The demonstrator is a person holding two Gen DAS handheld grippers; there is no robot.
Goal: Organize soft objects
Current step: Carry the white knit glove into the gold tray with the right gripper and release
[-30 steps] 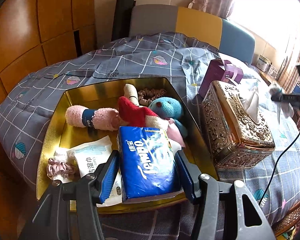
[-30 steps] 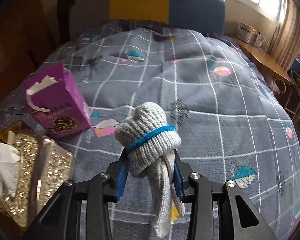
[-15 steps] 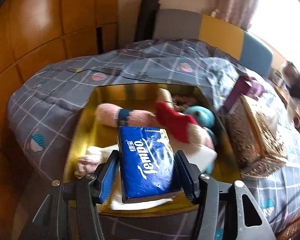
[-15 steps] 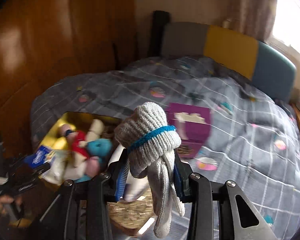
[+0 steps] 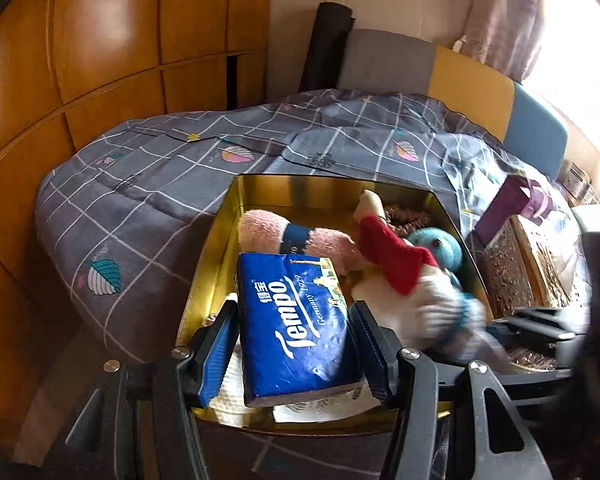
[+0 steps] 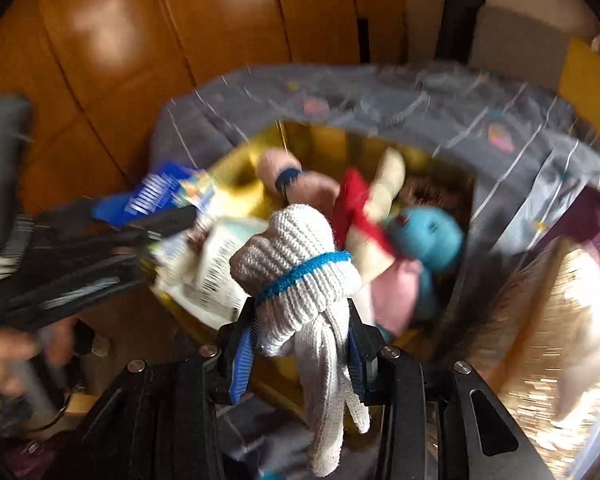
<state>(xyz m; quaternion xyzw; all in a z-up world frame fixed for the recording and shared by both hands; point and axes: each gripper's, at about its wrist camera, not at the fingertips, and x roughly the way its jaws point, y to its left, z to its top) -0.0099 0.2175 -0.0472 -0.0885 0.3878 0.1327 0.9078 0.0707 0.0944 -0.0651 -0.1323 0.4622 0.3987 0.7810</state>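
Observation:
My left gripper is shut on a blue Tempo tissue pack, held over the near end of a gold tray on the bed. The tray holds a pink rolled sock, a red and cream soft toy, a blue plush and white packets. My right gripper is shut on a bundled grey knit glove with a blue band, hanging over the tray's near right part. In the left wrist view that glove is a blur at right. The left gripper shows at the left of the right wrist view.
An ornate gold tissue box and a purple box stand right of the tray on the grey checked bedspread. Wooden wall panels rise at left. A hand shows at lower left of the right wrist view.
My right gripper has swung left with the glove, from over the open bedspread to above the tray. My left gripper shifted slightly, still holding the tissue pack.

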